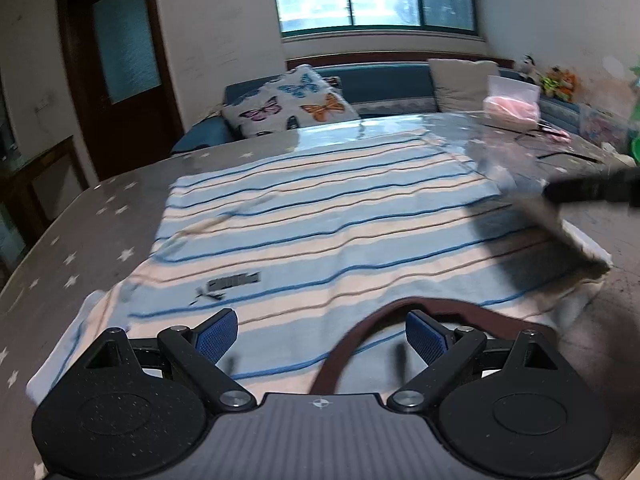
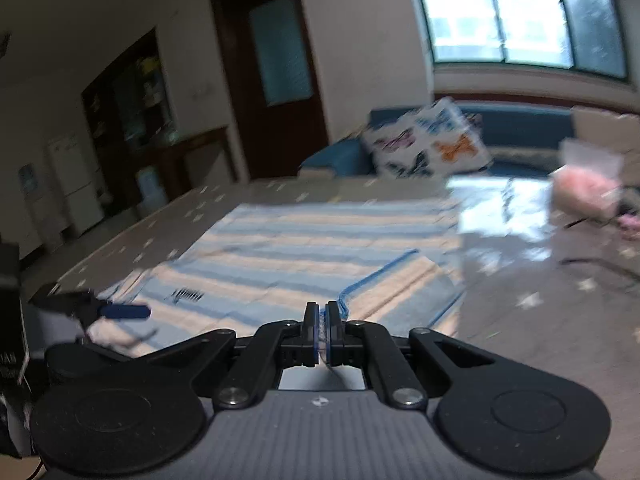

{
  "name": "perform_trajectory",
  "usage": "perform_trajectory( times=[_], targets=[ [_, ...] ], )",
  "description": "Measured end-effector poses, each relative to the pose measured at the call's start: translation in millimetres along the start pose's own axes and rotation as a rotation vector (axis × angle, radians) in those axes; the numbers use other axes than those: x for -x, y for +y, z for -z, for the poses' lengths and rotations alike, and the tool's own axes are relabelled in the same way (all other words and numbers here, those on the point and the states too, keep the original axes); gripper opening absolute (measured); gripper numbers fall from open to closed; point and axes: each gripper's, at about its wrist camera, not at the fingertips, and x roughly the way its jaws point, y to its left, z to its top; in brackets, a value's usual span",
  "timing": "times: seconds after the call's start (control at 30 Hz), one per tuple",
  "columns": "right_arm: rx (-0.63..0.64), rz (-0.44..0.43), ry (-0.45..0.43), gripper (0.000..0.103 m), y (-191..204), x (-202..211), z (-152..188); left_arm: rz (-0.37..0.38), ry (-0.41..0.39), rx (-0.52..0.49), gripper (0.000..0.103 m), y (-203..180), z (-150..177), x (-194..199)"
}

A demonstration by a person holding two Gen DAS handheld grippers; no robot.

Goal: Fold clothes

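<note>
Table point(image 1: 60, 240), star cloth; striped shirt point(image 1: 320, 208) flat. L gripper point(image 1: 322, 334) agape; R gripper point(image 2: 321, 316) pinching, prob. sleeve.

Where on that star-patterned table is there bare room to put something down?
Bare star-print tablecloth lies left of the striped shirt, toward the door side, and right of it. The far right corner is crowded by a pink bag and cables.

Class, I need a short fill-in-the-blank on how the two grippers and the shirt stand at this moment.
1. The right gripper is ____ on the shirt's sleeve edge.
2. The left gripper hangs ____ over the collar.
3. The striped shirt lies on a tablecloth printed with ____.
4. The cushion behind shows ____.

Missing words: shut; open; stars; butterflies
</note>
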Motion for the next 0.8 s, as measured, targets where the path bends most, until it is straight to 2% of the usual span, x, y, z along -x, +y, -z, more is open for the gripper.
perform_trajectory(
  times=[0.17, 0.3, 0.4, 0.5, 0.63, 0.8],
  targets=[
    [0.014, -0.014, 0.071, 0.007, 5, -17, 12, -0.048, 0.005, 0.048, 0.093, 22, 5, 4],
    [0.005, 0.075, 0.071, 0.008, -12, -12, 14, -0.084, 0.01, 0.098, 0.093, 39, 8, 6],
    [-0.001, 0.141, 0.123, 0.008, -26, -18, 20, -0.112, 0.013, 0.135, 0.093, 52, 11, 7],
    [0.018, 0.157, 0.164, 0.008, -33, -24, 28, -0.14, 0.016, 0.172, 0.092, 65, 13, 9],
    [0.049, 0.163, 0.144, 0.016, -33, -27, 14, -0.184, 0.024, 0.215, 0.091, 85, 18, 13],
    [0.059, 0.181, 0.14, 0.017, -37, -44, 5, -0.236, 0.035, 0.287, 0.084, 114, 25, 18]
  ],
)
